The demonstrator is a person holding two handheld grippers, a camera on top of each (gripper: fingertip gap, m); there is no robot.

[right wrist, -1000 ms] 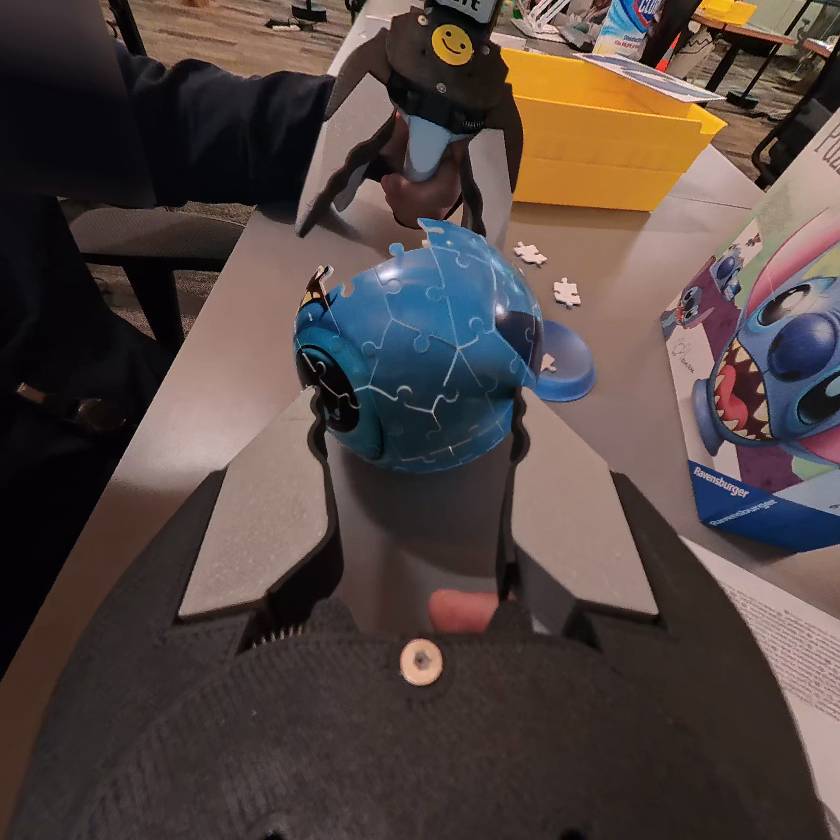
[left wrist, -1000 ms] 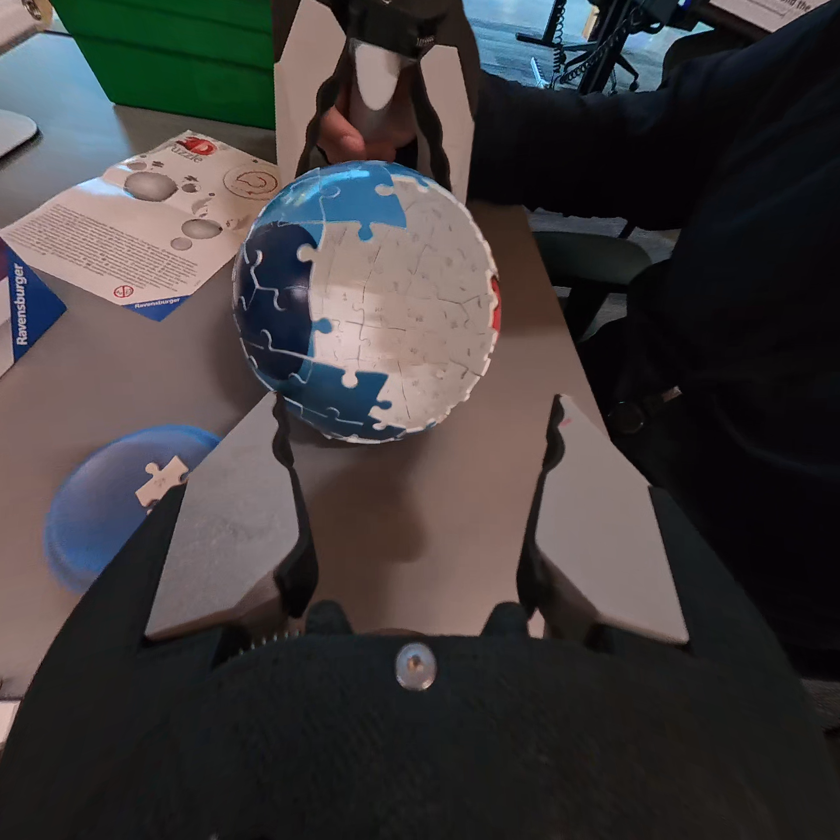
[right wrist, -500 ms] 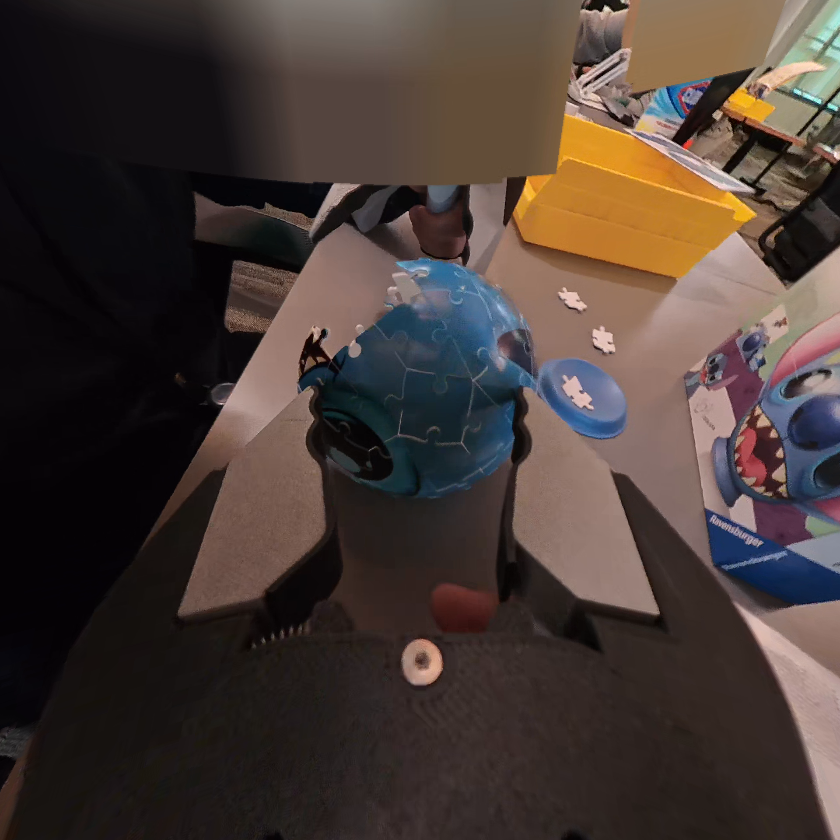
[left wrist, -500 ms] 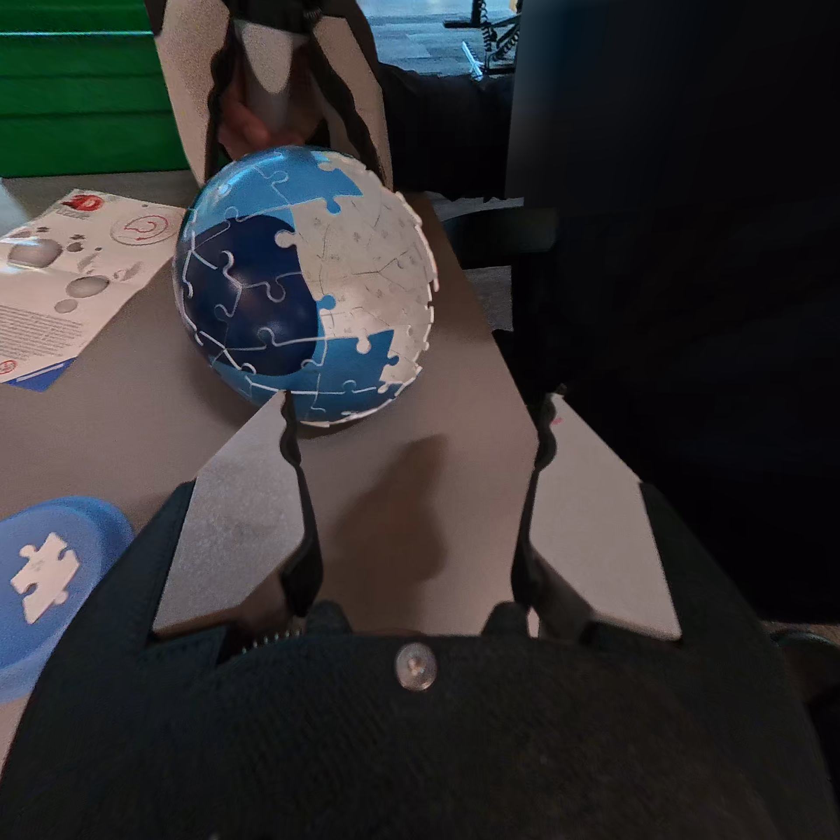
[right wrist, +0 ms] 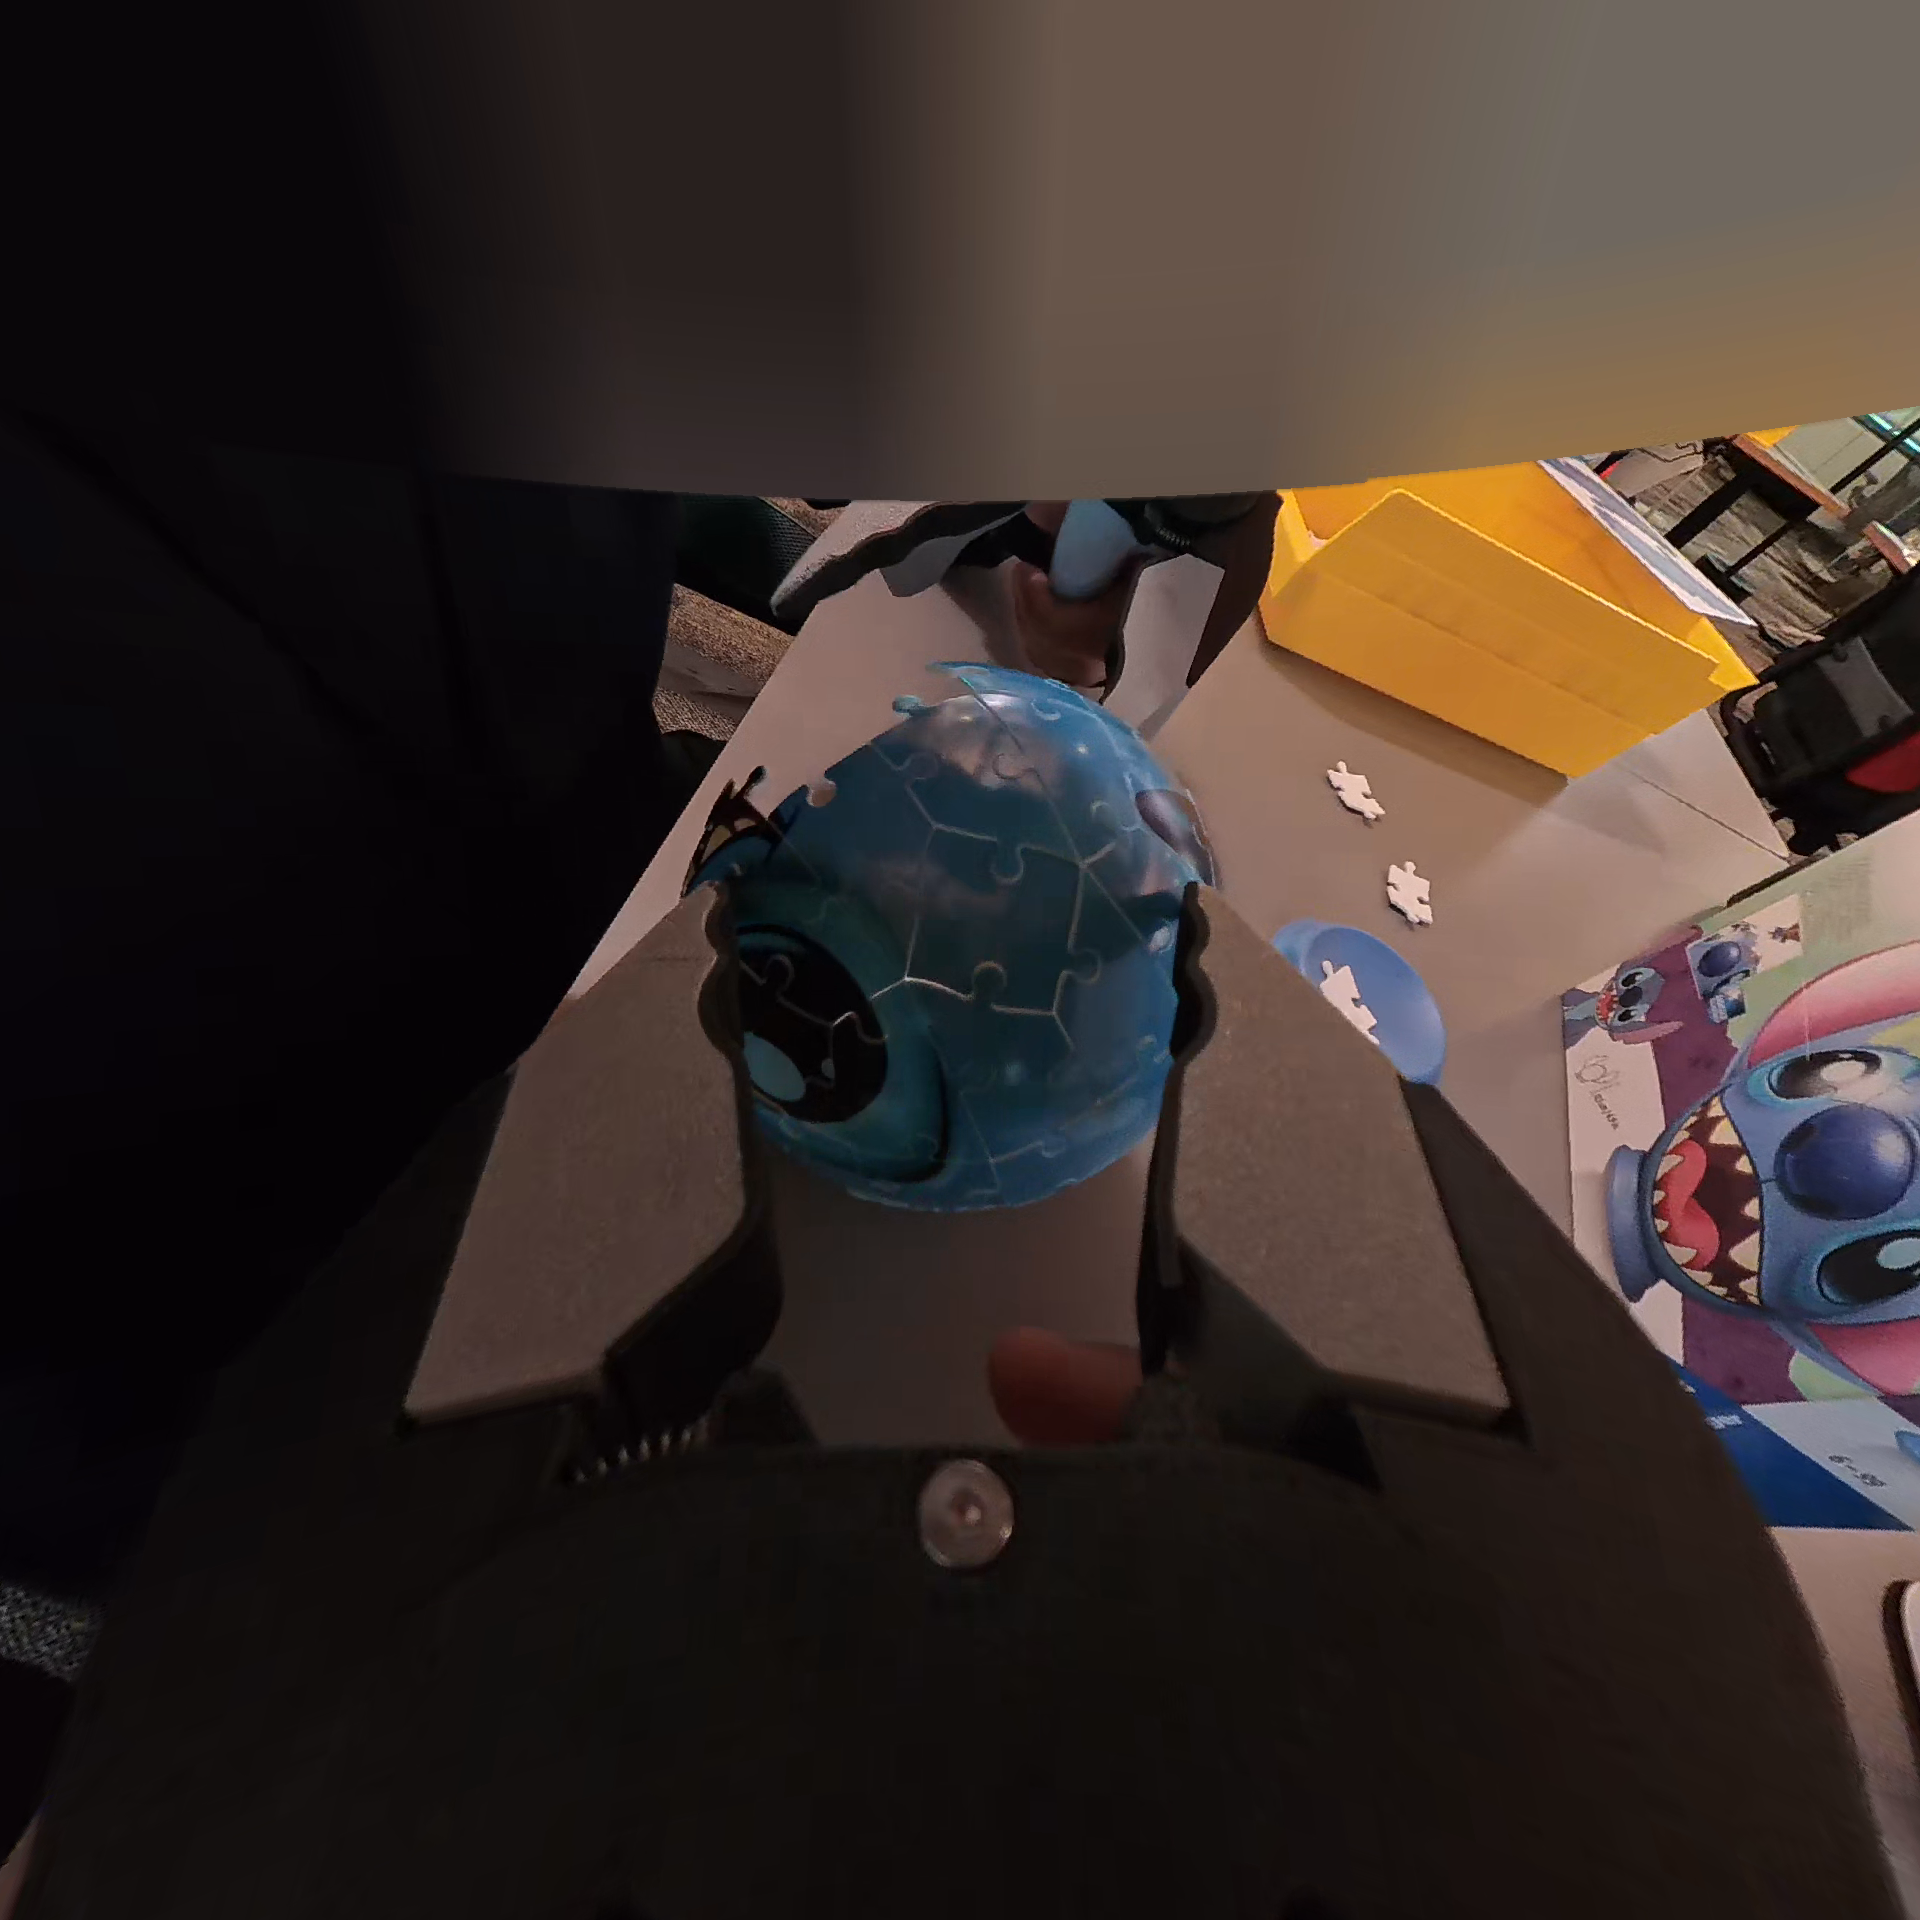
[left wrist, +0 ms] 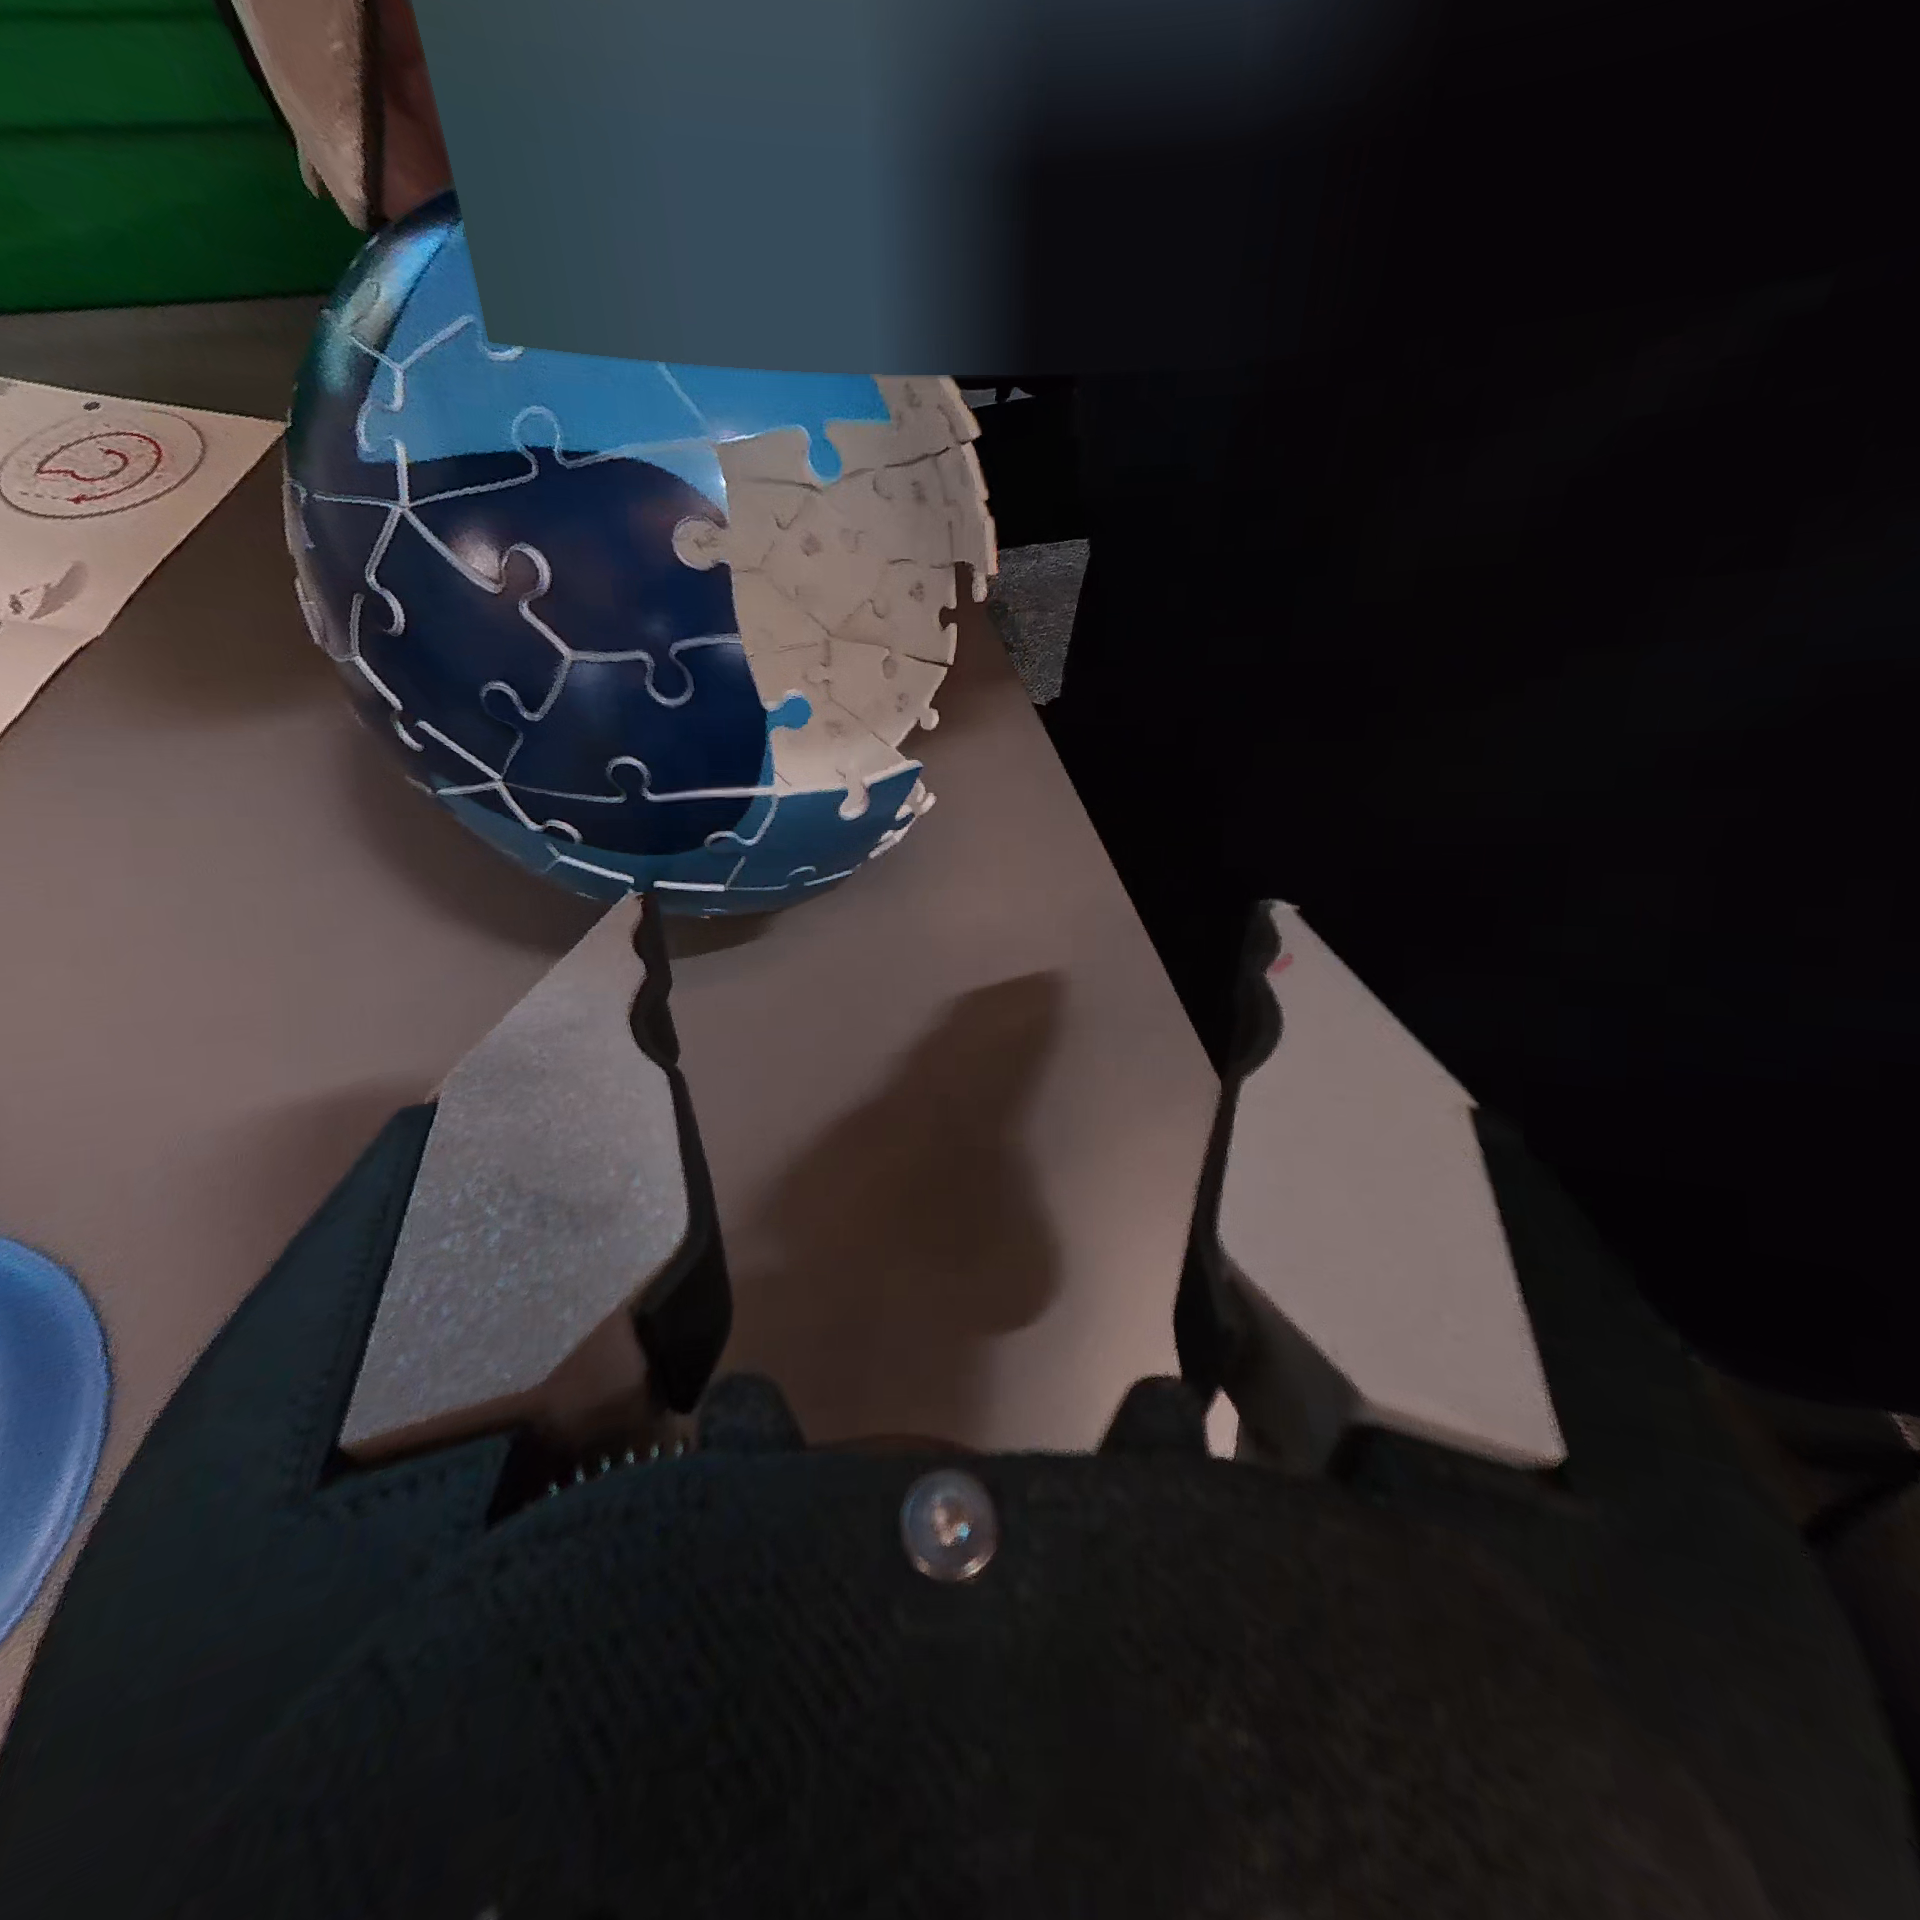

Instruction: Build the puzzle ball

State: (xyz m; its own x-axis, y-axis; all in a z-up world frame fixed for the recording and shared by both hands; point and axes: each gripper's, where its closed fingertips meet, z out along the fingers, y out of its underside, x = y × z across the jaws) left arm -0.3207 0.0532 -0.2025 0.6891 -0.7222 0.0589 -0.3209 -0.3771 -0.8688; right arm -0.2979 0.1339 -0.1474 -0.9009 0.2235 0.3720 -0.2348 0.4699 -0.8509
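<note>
The puzzle ball (right wrist: pixel 966 987) is partly built. Its outside is blue with a dark eye patch, and an open side shows the pieces' white backs (left wrist: pixel 862 582). My right gripper (right wrist: pixel 951 925) is shut on the ball, one finger on each side, and holds it by the table's near edge. In the left wrist view the ball (left wrist: pixel 561 644) sits up and left of my left gripper (left wrist: pixel 951 914), which is open and empty with its left fingertip just below the ball. Two loose white pieces (right wrist: pixel 1354 790) (right wrist: pixel 1410 891) lie on the table.
A blue dish (right wrist: pixel 1382 997) holding one white piece stands right of the ball. A puzzle box (right wrist: pixel 1766 1143) lies at the right, a yellow bin (right wrist: pixel 1475 613) behind it. An instruction sheet (left wrist: pixel 94 488) and a green bin (left wrist: pixel 156 156) are at the left. A person in dark clothes sits alongside. The left gripper's tips are roughly 11 centimeters from the right gripper's.
The right gripper has turned the ball, so its dark blue patch now faces the left camera more. The ball has shifted left in the left wrist view. The left gripper stays open.
</note>
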